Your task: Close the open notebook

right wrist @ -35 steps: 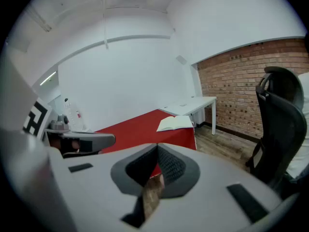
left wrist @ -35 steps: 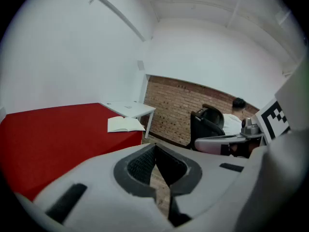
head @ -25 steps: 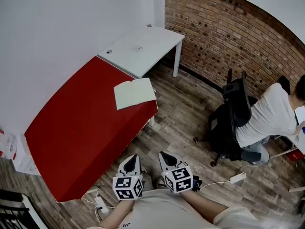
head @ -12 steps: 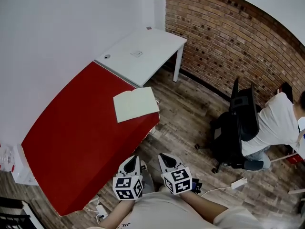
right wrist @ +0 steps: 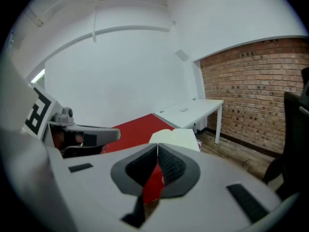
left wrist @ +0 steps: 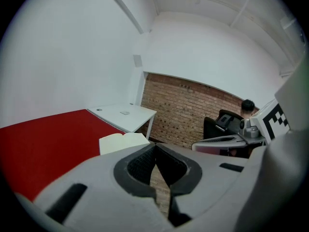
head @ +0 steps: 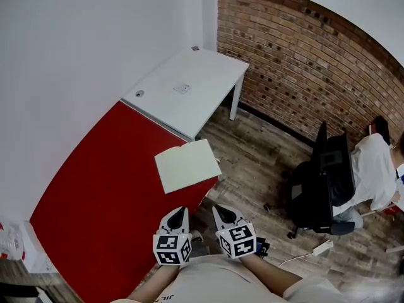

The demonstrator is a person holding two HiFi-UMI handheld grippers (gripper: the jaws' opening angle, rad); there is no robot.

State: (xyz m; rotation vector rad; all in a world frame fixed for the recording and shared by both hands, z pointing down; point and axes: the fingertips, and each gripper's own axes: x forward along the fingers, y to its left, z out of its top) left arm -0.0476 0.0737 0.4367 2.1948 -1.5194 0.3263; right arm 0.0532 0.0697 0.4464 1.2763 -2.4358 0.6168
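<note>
An open notebook with pale pages lies flat at the near right corner of the red table. It also shows in the left gripper view as the notebook and in the right gripper view as the notebook. My left gripper and right gripper hang side by side over the floor, short of the table corner and below the notebook in the head view. Both are shut with nothing between the jaws, as the left gripper and right gripper views show.
A white desk adjoins the far end of the red table. A brick wall runs along the right. A person in a white shirt sits by a black office chair. A cable and power block lie on the wooden floor.
Both grippers and the head have moved forward toward the red table; the notebook now sits lower in the head view and closer to the grippers. Jaws have stayed shut.
</note>
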